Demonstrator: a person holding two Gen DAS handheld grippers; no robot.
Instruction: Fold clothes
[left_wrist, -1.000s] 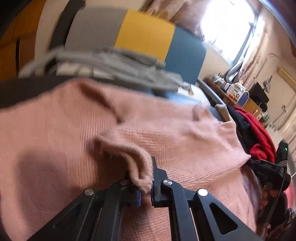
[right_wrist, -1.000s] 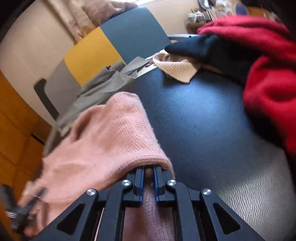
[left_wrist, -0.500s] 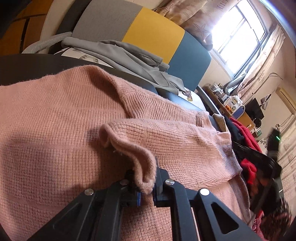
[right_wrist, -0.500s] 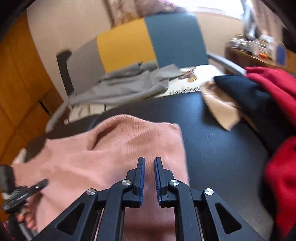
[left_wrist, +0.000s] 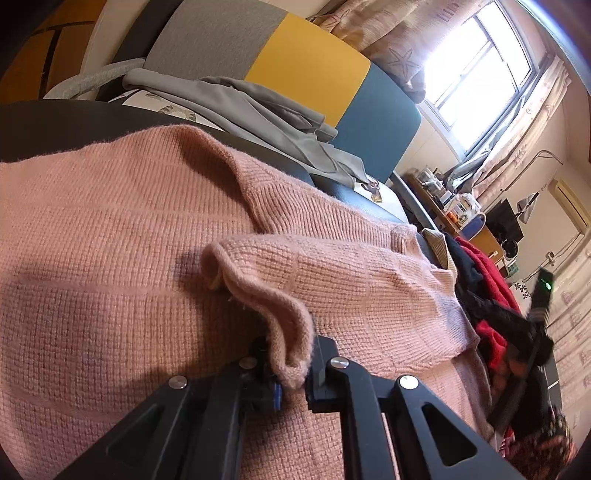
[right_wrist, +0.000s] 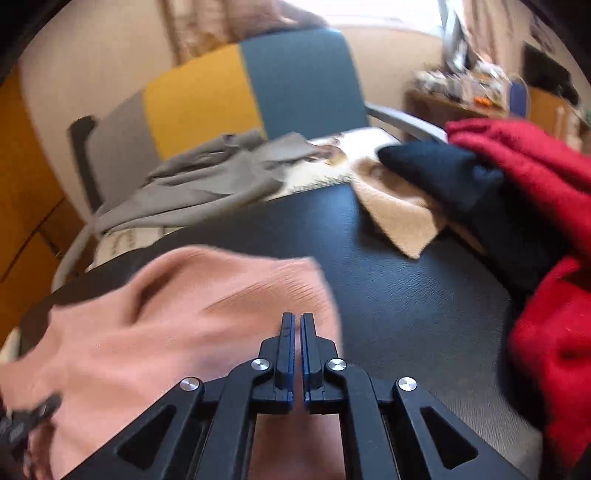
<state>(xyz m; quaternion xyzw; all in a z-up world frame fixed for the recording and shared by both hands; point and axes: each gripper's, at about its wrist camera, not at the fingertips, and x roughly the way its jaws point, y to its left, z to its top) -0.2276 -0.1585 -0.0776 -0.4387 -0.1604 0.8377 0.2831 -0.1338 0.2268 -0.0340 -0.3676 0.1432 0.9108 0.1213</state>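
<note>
1. Now keep the pinched hem of the pink sweater (left_wrist: 155, 229) low and taut; lay the fold square to the black table's (right_wrist: 406, 295) near edge.
2. Left gripper (left_wrist: 293, 373): nearly closed, clamped on that raised sweater fold.
3. Right gripper (right_wrist: 297, 325): jaws together, nothing between them, poised above the sweater's right edge.
4. Sweater: spread across the table's left and near part.

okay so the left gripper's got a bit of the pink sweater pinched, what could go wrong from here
1. The left gripper pinches only a small edge of the pink sweater; a pull might slip it free.
2. The right gripper is shut on nothing, so a one-sided pull may skew the fold.
3. The red garment and black one lie close on the black surface; the sweater could snag them.
</note>
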